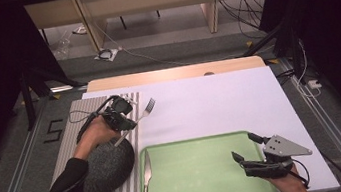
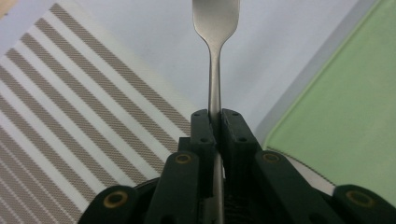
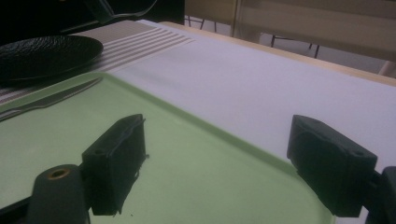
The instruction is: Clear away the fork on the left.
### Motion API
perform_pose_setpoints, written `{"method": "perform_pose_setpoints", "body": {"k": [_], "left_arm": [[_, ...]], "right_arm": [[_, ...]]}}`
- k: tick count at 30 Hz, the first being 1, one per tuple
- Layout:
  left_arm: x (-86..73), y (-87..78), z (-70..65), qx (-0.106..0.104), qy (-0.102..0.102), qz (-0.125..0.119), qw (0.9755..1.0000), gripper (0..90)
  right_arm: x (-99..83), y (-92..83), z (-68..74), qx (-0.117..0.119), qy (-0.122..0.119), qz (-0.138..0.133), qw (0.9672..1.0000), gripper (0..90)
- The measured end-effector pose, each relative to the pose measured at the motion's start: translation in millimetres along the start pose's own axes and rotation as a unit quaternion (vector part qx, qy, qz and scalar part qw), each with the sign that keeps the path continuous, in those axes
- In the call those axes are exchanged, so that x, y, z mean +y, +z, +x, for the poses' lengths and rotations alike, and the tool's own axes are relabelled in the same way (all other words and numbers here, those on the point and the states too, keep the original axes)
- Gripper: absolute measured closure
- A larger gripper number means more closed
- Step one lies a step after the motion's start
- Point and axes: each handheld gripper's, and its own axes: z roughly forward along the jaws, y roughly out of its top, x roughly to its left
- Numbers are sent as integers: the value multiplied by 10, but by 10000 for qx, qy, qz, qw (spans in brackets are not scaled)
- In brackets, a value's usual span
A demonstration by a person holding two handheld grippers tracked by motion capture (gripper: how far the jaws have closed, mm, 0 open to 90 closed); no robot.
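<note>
The left gripper (image 1: 128, 118) is shown with its jaws clamped on the handle of a fork (image 1: 146, 110), held above the striped placemat (image 1: 66, 141) at the table's left, just beyond the dark round plate (image 1: 105, 165). In the left gripper view the fork's (image 2: 215, 56) handle is seen pinched between the two jaws, its long axis continuing straight out along them, with the head at the far end and the tines cut off by the top edge. In the high view that axis runs diagonally, tines pointing away and to the right over the white table cover (image 1: 220, 104).

The green tray (image 1: 210, 176) lies nearer the person and to the right of the fork; a table knife (image 1: 147, 177) rests along the tray's left edge. The right gripper (image 1: 249, 148) is held low over the tray's right part with its jaws standing wide apart and nothing between them. The fork is well apart from that gripper, so it is judged that any placement falls to the left hand, and that the fork's axis would have to be swung toward the person if it is to lie parallel to the knife.
</note>
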Motion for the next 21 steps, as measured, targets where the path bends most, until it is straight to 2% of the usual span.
{"method": "perform_pose_setpoints", "body": {"k": [3,7,9,12,16,21], "left_arm": [[-4,-9,-95,-113,-5,-82,9999,836],[-8,-6,-251,-200,132,-26,9997,836],[-13,-14,-343,-173,222,-86,9996,836],[-24,-14,-461,-300,293,-160,9990,836],[-26,0,-641,-301,486,-108,9983,836],[-36,-16,-821,-419,623,-236,9969,836]], "right_arm": [[0,-1,1,0,-10,-5,10000,204],[0,-3,1,-5,-18,-7,10000,204],[1,-6,3,-5,-19,-1,10000,204],[1,-4,4,-9,-24,2,10000,204],[3,-11,4,-10,-17,18,10000,204],[3,-8,9,-1,-23,-4,10000,204]]}}
